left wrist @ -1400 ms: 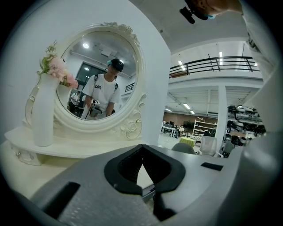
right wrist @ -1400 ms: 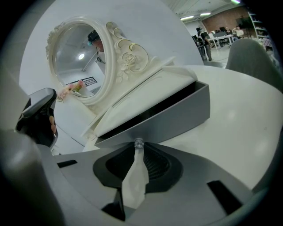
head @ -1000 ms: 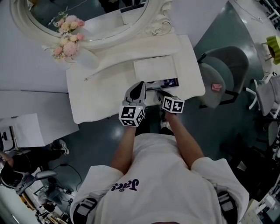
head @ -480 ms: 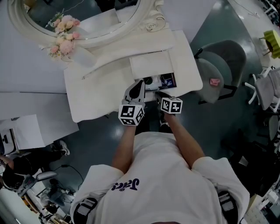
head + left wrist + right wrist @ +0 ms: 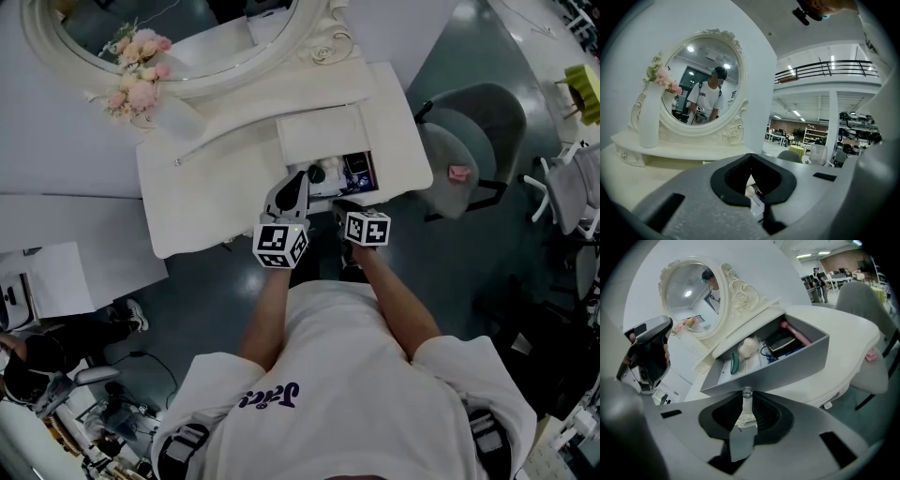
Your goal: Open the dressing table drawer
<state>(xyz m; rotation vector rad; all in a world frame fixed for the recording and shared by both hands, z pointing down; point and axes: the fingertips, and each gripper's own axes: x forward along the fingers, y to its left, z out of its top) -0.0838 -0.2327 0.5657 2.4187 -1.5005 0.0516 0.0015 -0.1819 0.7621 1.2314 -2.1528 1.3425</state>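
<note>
Pinching the knob (image 5: 747, 392) of the drawer (image 5: 787, 363), the right claw (image 5: 746, 404) sat at its front. The left claw (image 5: 296, 183), pressed together and empty, hung alongside. The drawer stood well out from the table (image 5: 843, 333) with its contents showing, so the opening looked nearly done.

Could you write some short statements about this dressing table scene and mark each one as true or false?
1. The drawer is open. True.
2. The right tongs are shut on the knob of the drawer. True.
3. The drawer is empty. False: several things lie in it.
4. The vase holds nothing. False: pink flowers stand in it.
5. The chair stands at the left of the table. False: it stands at its right.
</note>
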